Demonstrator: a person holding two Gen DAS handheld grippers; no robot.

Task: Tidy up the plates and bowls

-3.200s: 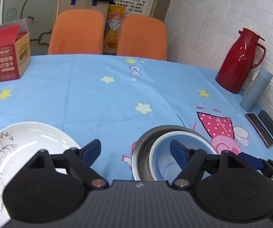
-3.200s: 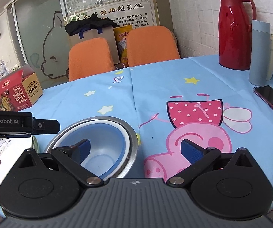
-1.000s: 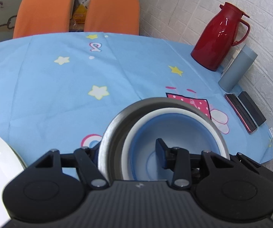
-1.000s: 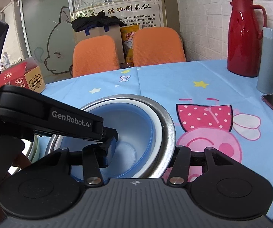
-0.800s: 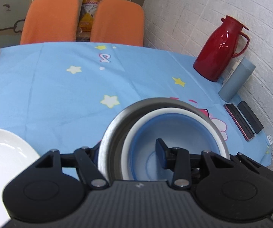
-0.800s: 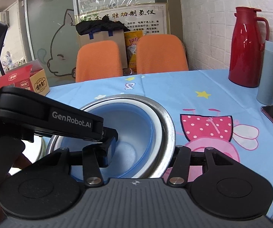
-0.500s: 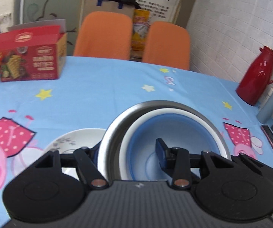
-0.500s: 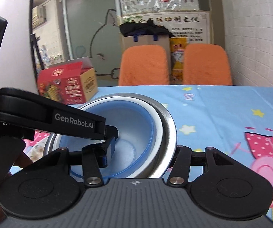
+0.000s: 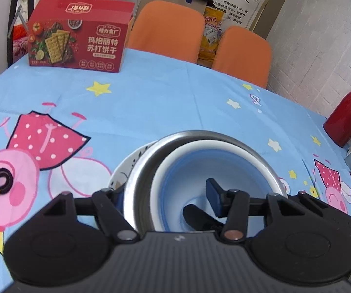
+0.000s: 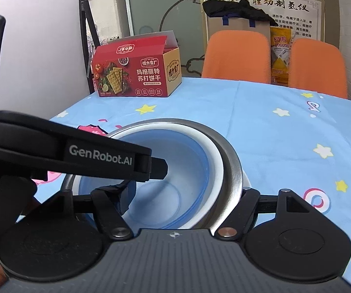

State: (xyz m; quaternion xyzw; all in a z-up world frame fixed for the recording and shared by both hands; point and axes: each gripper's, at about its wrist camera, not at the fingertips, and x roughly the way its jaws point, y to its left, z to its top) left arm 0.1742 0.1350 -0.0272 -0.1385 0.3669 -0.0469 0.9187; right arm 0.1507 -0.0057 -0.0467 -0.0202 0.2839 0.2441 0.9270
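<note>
Both my tongs sit at the near rim of the nested bowls; steel bowl (image 9: 141,171) outermost, blue bowl (image 9: 187,171) w/ its white rim inside it, and the pair now sits over the white plate (image 9: 124,171), whose patterned edge peeks out on the left in the left wrist view; whether the steel base is fully seated on the plate I can't tell.

Left gripper (image 9: 163,195): jaws opening, one finger outside the steel wall, the other finger (image 9: 214,190) down inside the blue bowl; rim is between them but the inner pad looks clear of the wall, so I read it as let go. Right gripper (image 10: 185,195): jaws opening too, at their widest; left finger inside the blue bowl, right one outside the steel wall, w/ a gap showing; not clamped.

The step in hand, I judge, is the release onto the plate; to do it well: let both pairs spread fully before pulling back; lift the inner fingers straight up and out so they don't hook the blue bowl's rim and drag the stack off centre; go slow, steel on glazed plate prob slides easily; check the stack sits level and centred before leaving it; keep clear of the cracker box (image 10: 136,73) beyond.
</note>
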